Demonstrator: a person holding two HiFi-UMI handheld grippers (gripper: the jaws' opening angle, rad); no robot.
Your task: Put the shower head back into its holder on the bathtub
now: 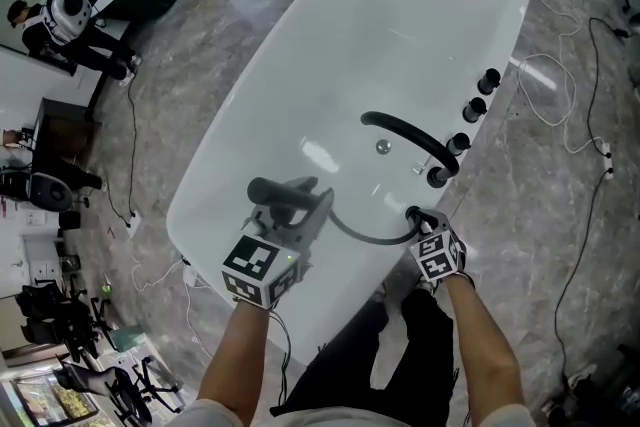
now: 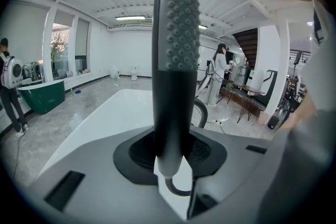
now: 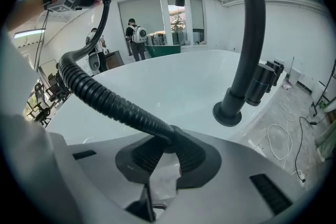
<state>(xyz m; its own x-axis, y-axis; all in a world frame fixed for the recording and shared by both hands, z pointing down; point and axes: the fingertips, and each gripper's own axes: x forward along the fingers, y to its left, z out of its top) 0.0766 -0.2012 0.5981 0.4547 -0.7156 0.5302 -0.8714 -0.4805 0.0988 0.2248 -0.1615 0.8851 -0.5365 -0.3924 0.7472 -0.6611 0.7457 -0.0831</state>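
Observation:
The black shower head point(image 1: 275, 190) stands upright between the jaws of my left gripper point(image 1: 300, 203), which is shut on its handle point(image 2: 176, 55) over the near end of the white bathtub point(image 1: 300, 45). Its ribbed black hose point(image 1: 368, 236) curves right to my right gripper point(image 1: 418, 218), which is shut on the hose point(image 3: 100, 94) at the tub's near right rim. The curved black faucet point(image 1: 400, 127) rises just beyond the right gripper point(image 3: 168, 152). Several black fittings point(image 1: 475, 108) line the right rim. I cannot tell which one is the holder.
A drain point(image 1: 382, 147) sits in the tub floor below the faucet. White and black cables point(image 1: 560, 95) lie on the marble floor to the right. A person with a backpack point(image 1: 60, 20) stands far left. Exercise machines point(image 1: 90, 375) stand at the lower left.

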